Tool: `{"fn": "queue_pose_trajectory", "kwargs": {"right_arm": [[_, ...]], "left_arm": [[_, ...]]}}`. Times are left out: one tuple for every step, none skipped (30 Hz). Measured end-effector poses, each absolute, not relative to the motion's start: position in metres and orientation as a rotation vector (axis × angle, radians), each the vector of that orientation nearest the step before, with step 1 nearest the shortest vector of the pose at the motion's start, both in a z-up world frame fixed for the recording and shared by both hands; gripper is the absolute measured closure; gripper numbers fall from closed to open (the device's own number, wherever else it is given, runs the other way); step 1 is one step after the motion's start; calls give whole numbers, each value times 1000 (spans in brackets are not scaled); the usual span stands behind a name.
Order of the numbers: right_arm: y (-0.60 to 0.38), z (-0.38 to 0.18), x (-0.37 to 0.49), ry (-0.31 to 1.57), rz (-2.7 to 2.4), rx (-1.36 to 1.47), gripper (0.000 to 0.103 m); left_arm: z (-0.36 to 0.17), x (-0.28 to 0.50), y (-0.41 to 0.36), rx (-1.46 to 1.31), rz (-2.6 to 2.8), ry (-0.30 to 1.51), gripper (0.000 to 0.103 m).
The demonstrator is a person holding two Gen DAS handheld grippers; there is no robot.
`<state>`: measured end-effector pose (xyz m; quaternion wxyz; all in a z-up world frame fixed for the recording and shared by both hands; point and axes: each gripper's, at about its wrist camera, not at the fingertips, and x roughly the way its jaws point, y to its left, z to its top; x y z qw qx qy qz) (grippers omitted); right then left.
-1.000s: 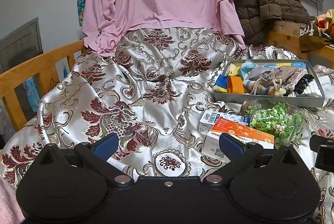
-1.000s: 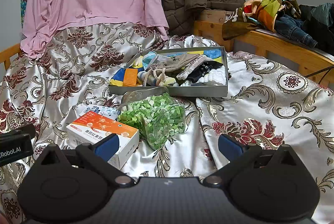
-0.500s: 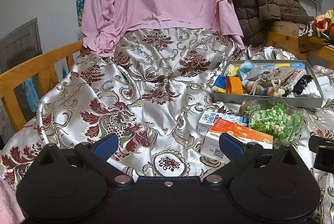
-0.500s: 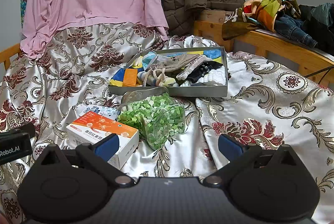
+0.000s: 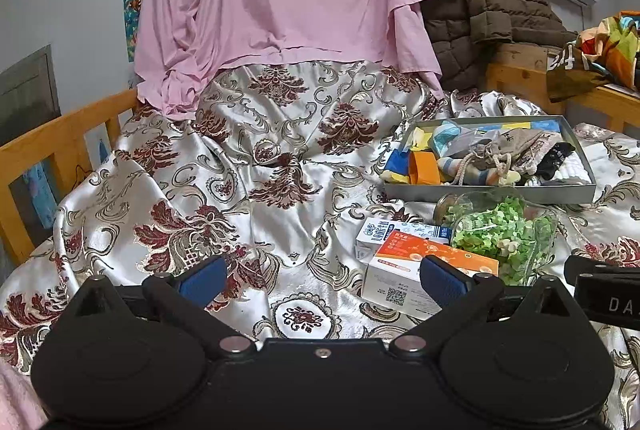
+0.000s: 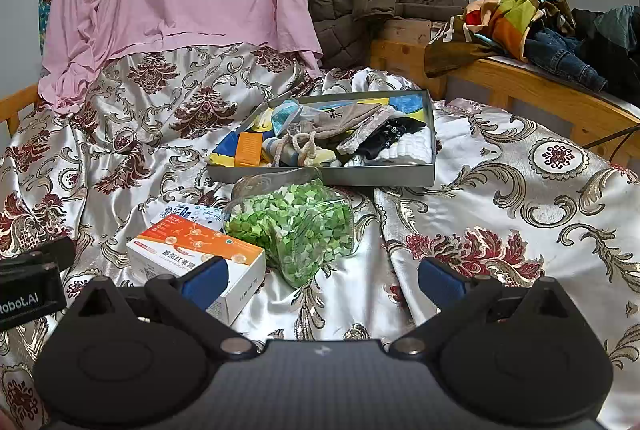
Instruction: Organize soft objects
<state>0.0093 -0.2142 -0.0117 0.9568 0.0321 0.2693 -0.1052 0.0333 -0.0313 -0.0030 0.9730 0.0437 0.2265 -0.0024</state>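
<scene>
- My right claw (image 6: 322,280) hovers low over the bed (image 6: 500,189), spread wide and holding nothing.
- My left claw (image 5: 320,280) is just as wide and just as empty, over bare bedspread well to the left of the tray (image 5: 480,193).
- The soft things, socks, a drawstring pouch (image 6: 344,119) and folded cloths, lie heaped in the tray (image 6: 320,177), which sits straight ahead of my right claw and a little up the bed.
- The tray's long axis runs across my right claw's line of sight, its near wall facing me.
- Between my right claw and the tray lies a clear bag of green bits (image 6: 296,226), touching the tray's near wall or very nearly so.
- Just left of the bag is an orange-topped box (image 6: 196,250), with a white carton (image 6: 188,210) behind it toward the tray.
- From my left claw the tray lies ahead and far to the right, beyond the box (image 5: 428,270) and bag (image 5: 500,234).
- I judge the right claw the nearer one: it has only to pass over the bag, while the left would have to cross box, carton and bag at a slant.
- The pouch's cord (image 6: 304,149) trails toward the tray's near wall, the closest soft thing to my right claw.
</scene>
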Motion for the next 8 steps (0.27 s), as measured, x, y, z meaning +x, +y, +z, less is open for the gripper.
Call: {"fn": "queue_pose_trajectory", "kwargs": {"right_arm": [[-214, -12, 9, 547, -213, 65, 0], [-214, -12, 9, 547, -214, 65, 0], [-214, -12, 9, 547, -214, 65, 0], [-214, -12, 9, 547, -214, 65, 0], [-214, -12, 9, 547, -214, 65, 0], [-214, -12, 9, 547, -214, 65, 0], [-214, -12, 9, 547, -214, 65, 0], [-214, -12, 9, 547, -214, 65, 0]], "left_arm": [[-3, 33, -31, 89, -5, 458, 1], [-3, 34, -31, 90, -4, 459, 1], [-3, 32, -31, 90, -3, 460, 1], [-2, 35, -31, 90, -3, 460, 1], [-2, 34, -31, 90, -3, 460, 1], [-2, 33, -31, 89, -5, 462, 1], [-2, 33, -31, 87, -7, 463, 1], [-2, 36, -30, 88, -6, 465, 1]]}}
